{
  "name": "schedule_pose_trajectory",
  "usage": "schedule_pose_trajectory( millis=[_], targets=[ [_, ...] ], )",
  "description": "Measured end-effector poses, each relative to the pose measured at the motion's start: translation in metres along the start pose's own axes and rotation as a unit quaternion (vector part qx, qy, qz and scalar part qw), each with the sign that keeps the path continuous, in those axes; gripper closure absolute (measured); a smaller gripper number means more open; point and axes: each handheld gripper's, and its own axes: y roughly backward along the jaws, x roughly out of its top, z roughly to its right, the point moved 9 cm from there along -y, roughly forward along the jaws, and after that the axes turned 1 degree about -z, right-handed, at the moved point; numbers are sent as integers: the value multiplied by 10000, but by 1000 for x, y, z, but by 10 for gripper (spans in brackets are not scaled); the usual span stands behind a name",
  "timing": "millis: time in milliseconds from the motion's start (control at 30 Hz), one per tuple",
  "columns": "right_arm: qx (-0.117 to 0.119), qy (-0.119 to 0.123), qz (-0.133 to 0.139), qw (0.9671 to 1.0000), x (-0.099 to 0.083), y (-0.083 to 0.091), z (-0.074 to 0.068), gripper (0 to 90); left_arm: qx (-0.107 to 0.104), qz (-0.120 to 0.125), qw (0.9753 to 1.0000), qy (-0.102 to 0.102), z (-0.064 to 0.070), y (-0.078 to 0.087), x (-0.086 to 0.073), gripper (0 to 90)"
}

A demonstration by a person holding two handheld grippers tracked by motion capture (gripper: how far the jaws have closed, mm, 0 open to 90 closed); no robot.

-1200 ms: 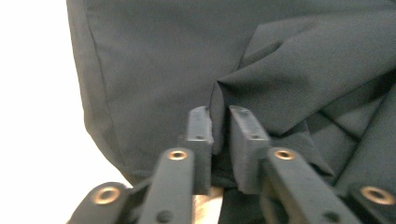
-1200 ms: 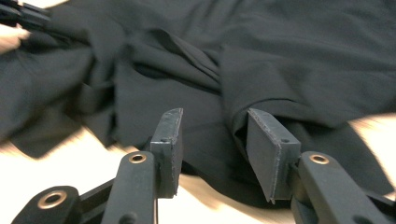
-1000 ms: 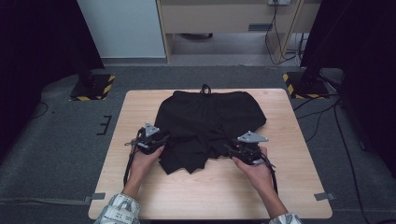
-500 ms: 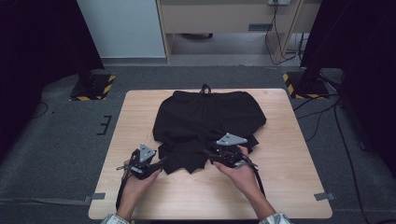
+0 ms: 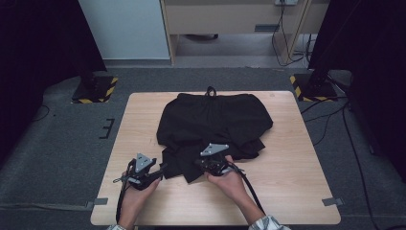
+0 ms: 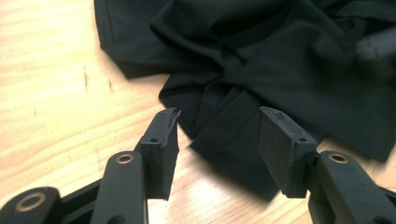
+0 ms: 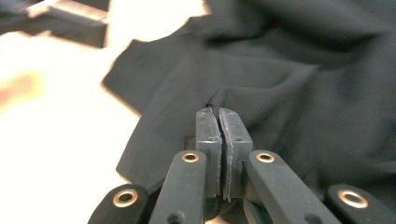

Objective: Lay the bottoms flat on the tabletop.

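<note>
Near edge: the person's two hands enter from the table's (image 5: pixel 297 191) near side, one gripper each. Left gripper (image 5: pixel 143 173), near-left, just off the cloth: jaws wide, nothing btwn them, aimed at a folded hem corner of the black shorts (image 5: pixel 215 122) that lies on the wood directly ahead; prob. lined up for a pinch on that corner, not yet made. Right gripper (image 5: pixel 210 164), near-centre, over the garment's near edge: jaws closed tight on a small ridge of black fabric, seen pinched btwn the pads in the right gripper view (image 7: pixel 219 140); grip likely serves to hold or lift this edge while the other side is taken. Mid-table: shorts lie rumpled, near legs bunched w/ creases. Far edge: waistband roughly straight, drawstring loop (image 5: pixel 210 90) poking past it toward the table's far side.
</note>
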Motion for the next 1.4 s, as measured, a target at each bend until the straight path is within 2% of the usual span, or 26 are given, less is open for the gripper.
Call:
schedule_pose_trajectory(
  millis=[67,167,200,233,300,367,433,467,567,633,700,767,833,900,1033,1100,1167,1267,1400],
  targets=[
    [272,98,-20,9996,-6,3,-20,881,7,0,10000,-29,1,0,0,474],
    [814,338,-68,9961,-17,8,-51,871,19,-46,10000,-81,2,-2,-1,470],
    [835,469,-110,9953,-20,9,-56,848,18,-82,9999,-94,2,-4,-2,466],
    [831,492,-120,9953,-22,10,-57,798,31,-127,9999,-96,2,-5,-3,456],
    [796,402,13,9960,-18,14,-55,624,25,-158,9998,-93,3,-8,-4,435],
    [636,317,192,9973,-12,20,-47,512,-56,-191,9998,-86,5,-11,-5,410],
    [541,238,374,9976,-5,27,-39,447,-246,-205,9995,-30,9,-16,-4,403],
    [370,209,447,9981,-1,32,-30,428,-278,-234,9993,-52,12,-18,-5,398],
    [-14,79,531,9986,6,35,-6,418,-382,-371,9983,-247,19,-26,-7,382],
    [-285,-57,497,9983,8,31,10,430,-442,-493,9972,-340,23,-30,-9,385],
    [-453,-176,432,9979,9,24,23,463,-446,-624,9960,-456,25,-33,-12,427],
    [-551,-236,411,9974,11,16,31,502,-493,-721,9944,-601,28,-35,-16,527],
    [-557,-303,319,9975,10,6,36,589,-627,-747,9935,-592,31,-34,-16,621],
    [-523,-282,189,9981,7,-3,36,656,-641,-783,9928,-643,32,-32,-17,693],
    [-511,-77,-222,9984,-5,-12,32,732,-690,-857,9914,-712,31,-26,-20,743],
    [-482,78,-399,9980,-13,-13,27,775,-631,-890,9908,-802,28,-23,-21,740],
    [-406,138,-430,9982,-18,-11,21,833,-535,-898,9908,-854,22,-19,-24,723],
    [-277,237,-468,9982,-25,-7,10,860,-528,-923,9913,-778,17,-16,-25,728],
    [40,424,-499,9978,-35,0,-17,859,-460,-1027,9891,-952,12,-11,-27,762]
  ],
)
